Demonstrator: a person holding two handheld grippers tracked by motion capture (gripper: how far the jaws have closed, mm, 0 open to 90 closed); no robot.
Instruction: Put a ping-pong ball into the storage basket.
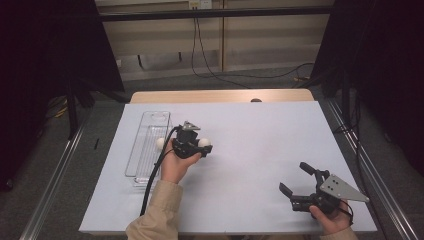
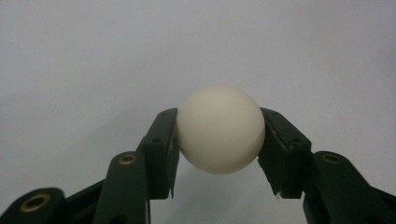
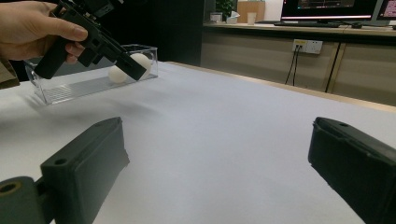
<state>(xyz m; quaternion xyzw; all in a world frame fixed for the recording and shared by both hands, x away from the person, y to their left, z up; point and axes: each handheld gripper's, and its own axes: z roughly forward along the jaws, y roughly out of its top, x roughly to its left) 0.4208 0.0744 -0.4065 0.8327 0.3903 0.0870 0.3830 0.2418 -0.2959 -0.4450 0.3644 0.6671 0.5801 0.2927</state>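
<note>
Holding, high view: the left tool (image 1: 192, 146), left of centre in the frame, is shut on a smooth cream-white round ball (image 1: 204, 143), just right of a clear plastic oblong tray (image 1: 148, 131); a second white ball (image 1: 160, 143) shows at the tray's edge.
Hand pose, high view: the left hand (image 1: 175, 164) comes up from the bottom edge, wrist raised, tool tipped down over the white desk (image 1: 260, 135); the right tool (image 1: 299, 178) sits lower right, jaws spread, gripping nothing.
Left gripper view: pads clamp the ball (image 2: 220, 129) across its widest part, centre frame.
Handling: likely light, hard and slick; hold at its middle or it may squirt out.
Right gripper view: own jaws wide apart; left tool (image 3: 122, 59) and tray (image 3: 70, 86) upper left.
</note>
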